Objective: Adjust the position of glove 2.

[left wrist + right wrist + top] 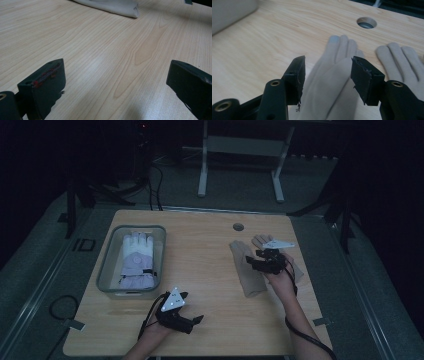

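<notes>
- Table (210, 270): light wood top with a round cable hole (238, 227) near the far edge, right of centre; the hole also shows in the right gripper view (366, 23).
- Bin (107, 265): clear, rectangular, on the left half of the table. It holds a white and pale-lilac padded glove (136, 260) lying flat, fingers toward the far edge.
- Beige gloves: two, flat on the right half of the table, fingers toward the far edge. The left one (246, 267) lies free, just beside the right one (260, 241), which is partly hidden under the right gripper. In the right gripper view they lie side by side (332, 75) and (402, 60).
- Left gripper (195, 320): near the front edge, left of centre, over bare wood; jaws spread wide with nothing between them (115, 82). A beige glove cuff (117, 6) lies well ahead of it.
- Right gripper (252, 261): above the beige gloves; jaws apart (328, 75), straddling the left glove's palm, not clamped on it.
</notes>
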